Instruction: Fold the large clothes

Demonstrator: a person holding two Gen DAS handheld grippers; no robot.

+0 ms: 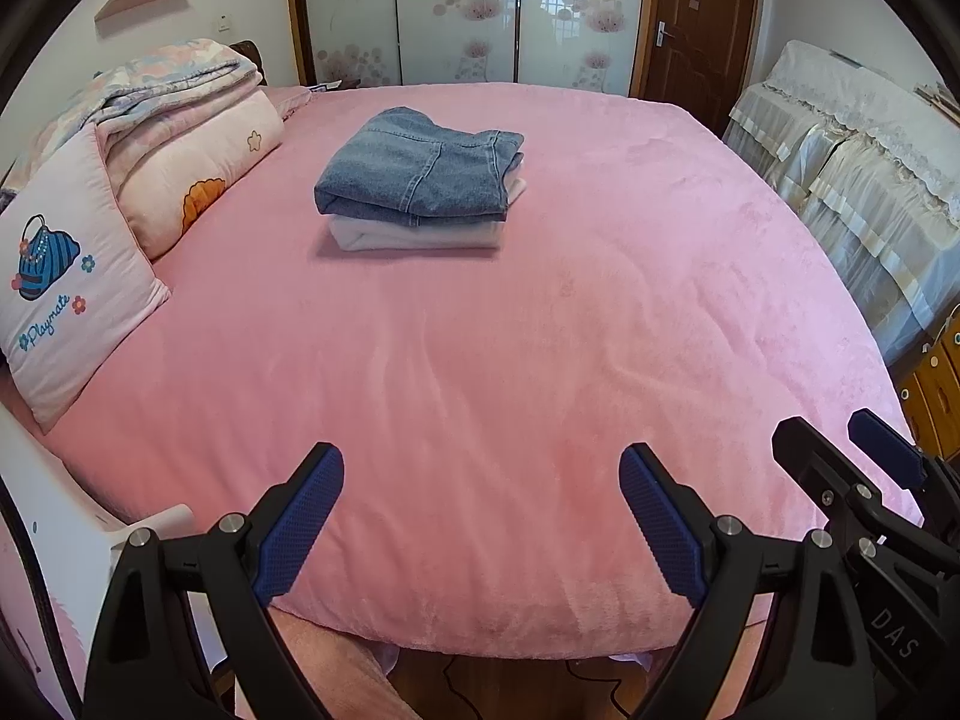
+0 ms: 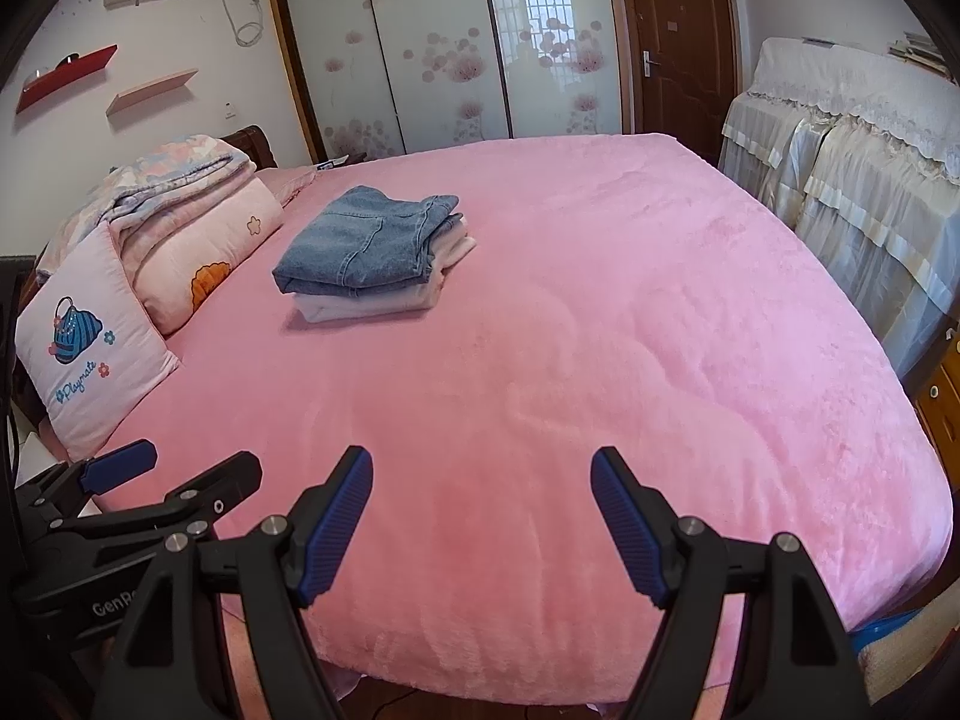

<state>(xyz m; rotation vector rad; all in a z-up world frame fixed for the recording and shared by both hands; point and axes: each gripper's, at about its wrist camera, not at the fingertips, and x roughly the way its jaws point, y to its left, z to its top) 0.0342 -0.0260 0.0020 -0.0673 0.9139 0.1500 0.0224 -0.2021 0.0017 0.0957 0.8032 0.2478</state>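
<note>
Folded blue jeans (image 1: 420,168) lie on top of a folded white garment (image 1: 414,235) in the far middle of the pink bed (image 1: 480,360). The same stack shows in the right wrist view, jeans (image 2: 366,246) over white garment (image 2: 366,303). My left gripper (image 1: 480,468) is open and empty above the bed's near edge, far from the stack. My right gripper (image 2: 481,474) is open and empty, also at the near edge. Each gripper shows in the other's view, the right one (image 1: 852,450) and the left one (image 2: 180,468).
A pink "Playmate" pillow (image 1: 60,294) and folded quilts (image 1: 180,138) sit along the bed's left side. Cloth-covered furniture (image 1: 852,180) stands to the right. Sliding wardrobe doors (image 1: 456,12) and a brown door (image 1: 696,18) are behind the bed.
</note>
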